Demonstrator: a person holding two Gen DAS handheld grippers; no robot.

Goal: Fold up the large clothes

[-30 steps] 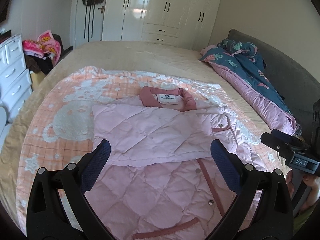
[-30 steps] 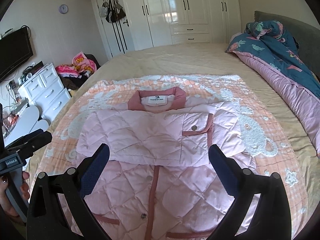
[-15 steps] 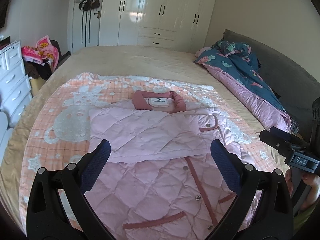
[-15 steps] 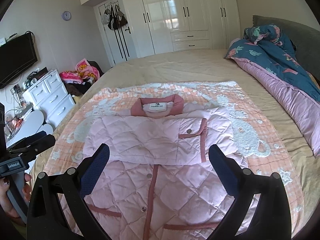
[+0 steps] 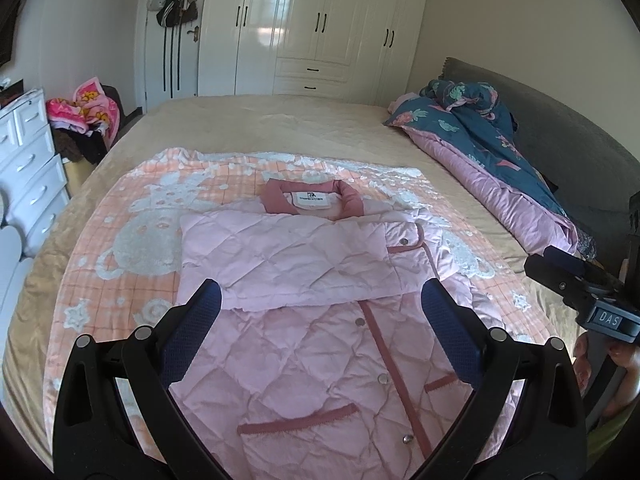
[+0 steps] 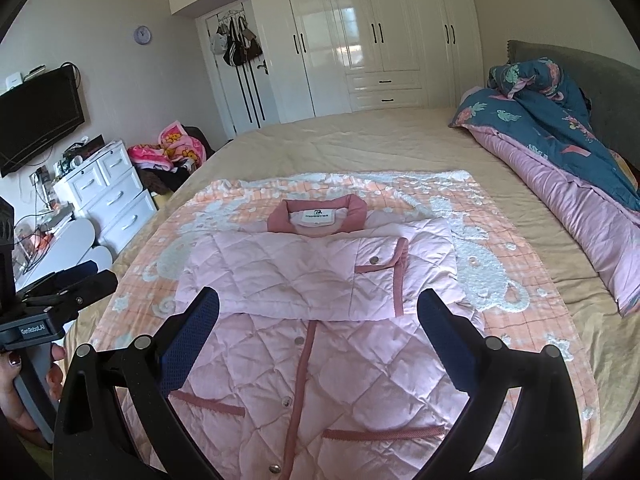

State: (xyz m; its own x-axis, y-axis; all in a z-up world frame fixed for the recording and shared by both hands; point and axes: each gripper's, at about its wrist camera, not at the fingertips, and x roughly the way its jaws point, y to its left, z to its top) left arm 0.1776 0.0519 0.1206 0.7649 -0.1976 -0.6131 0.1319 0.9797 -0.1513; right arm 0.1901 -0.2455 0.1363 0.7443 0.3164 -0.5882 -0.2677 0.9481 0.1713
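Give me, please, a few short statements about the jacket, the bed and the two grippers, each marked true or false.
1. The pink quilted jacket lies on the orange patterned blanket. True.
2. The left gripper is clamped on the jacket's hem. False: its jaws stand wide apart above the jacket, holding nothing.
3. The sleeves are folded across the jacket's chest. True.
4. The right gripper is open. True.
5. The collar points toward the grippers. False: it lies at the far end, toward the white wardrobe.
6. The blue floral quilt covers the jacket. False: it is bunched apart at the bed's right side.
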